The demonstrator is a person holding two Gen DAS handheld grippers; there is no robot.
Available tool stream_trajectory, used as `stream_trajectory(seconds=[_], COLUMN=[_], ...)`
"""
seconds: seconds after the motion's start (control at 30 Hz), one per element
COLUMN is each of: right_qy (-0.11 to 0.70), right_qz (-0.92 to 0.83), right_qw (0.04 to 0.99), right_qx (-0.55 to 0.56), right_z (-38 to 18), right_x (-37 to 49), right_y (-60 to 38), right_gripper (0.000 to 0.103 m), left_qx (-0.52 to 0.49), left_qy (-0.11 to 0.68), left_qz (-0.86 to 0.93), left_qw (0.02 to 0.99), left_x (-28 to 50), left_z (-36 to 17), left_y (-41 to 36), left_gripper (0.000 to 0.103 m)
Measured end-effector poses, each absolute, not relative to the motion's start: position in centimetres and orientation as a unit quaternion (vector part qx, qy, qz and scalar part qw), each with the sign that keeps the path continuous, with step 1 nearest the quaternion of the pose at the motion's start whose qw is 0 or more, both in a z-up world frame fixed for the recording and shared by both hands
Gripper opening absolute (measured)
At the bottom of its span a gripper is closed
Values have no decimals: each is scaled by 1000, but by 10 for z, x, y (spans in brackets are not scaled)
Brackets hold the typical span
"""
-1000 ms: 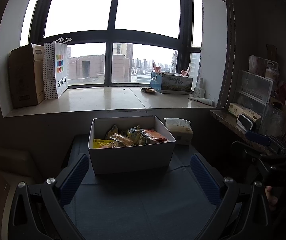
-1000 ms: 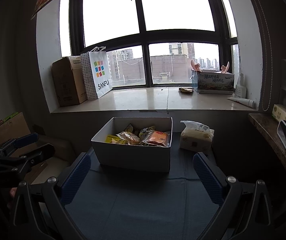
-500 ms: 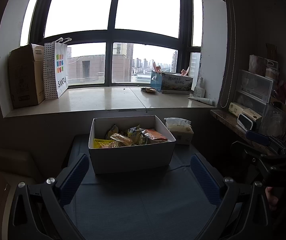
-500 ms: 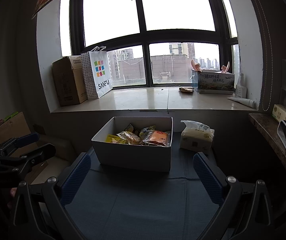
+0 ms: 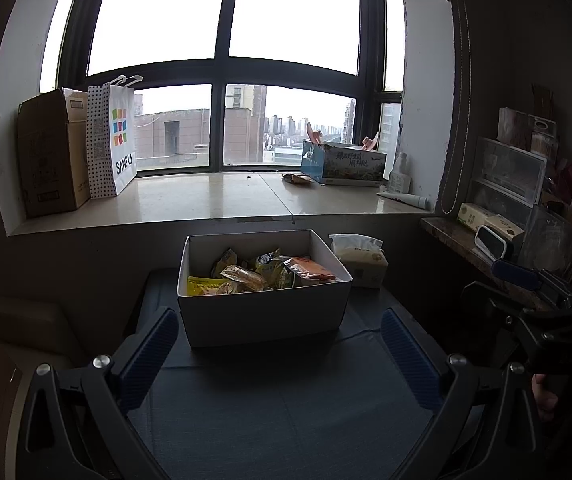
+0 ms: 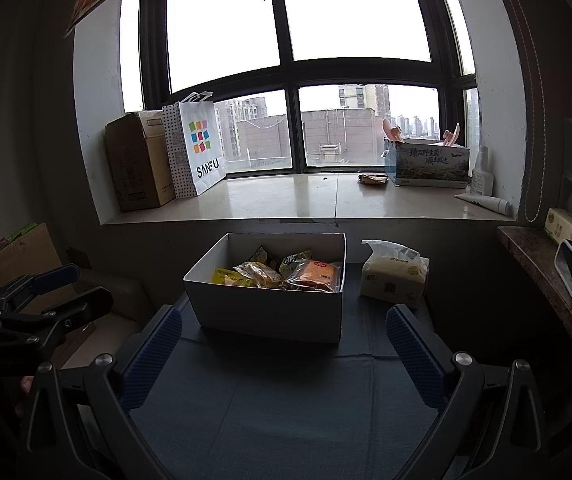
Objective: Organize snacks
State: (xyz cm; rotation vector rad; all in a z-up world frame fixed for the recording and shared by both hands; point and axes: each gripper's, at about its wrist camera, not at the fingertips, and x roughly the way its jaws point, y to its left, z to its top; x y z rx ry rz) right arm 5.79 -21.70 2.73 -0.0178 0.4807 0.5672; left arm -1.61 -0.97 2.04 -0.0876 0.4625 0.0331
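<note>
A white open box (image 5: 264, 314) stands on the dark blue table (image 5: 286, 408), holding several snack packets (image 5: 254, 276), among them an orange one (image 5: 311, 269) and a yellow one (image 5: 202, 285). It also shows in the right wrist view (image 6: 270, 312), with the snack packets (image 6: 286, 274) inside. My left gripper (image 5: 280, 344) is open and empty, hovering just short of the box. My right gripper (image 6: 284, 346) is open and empty, also in front of the box. Each gripper shows at the edge of the other's view.
A tissue pack (image 6: 393, 280) lies right of the box. The windowsill (image 5: 214, 200) behind holds a cardboard box (image 5: 50, 152), a SANFU paper bag (image 5: 116, 140) and a printed box (image 5: 343, 164). A side shelf (image 5: 497, 220) with drawers and small items is at right.
</note>
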Motion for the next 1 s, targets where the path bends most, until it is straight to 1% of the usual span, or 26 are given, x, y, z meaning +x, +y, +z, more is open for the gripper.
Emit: stream_trajectory(seconds=[1.0], right_qy=[238], right_qz=[283], right_qw=[929], right_qx=[-11], right_z=[25], right_x=[60], right_y=[-220], right_gripper=[103], left_qx=[-41], left_qy=[231], left_qz=[15], left_qw=[972], left_x=[-15], left_z=[18], left_y=[-10], left_gripper=[103])
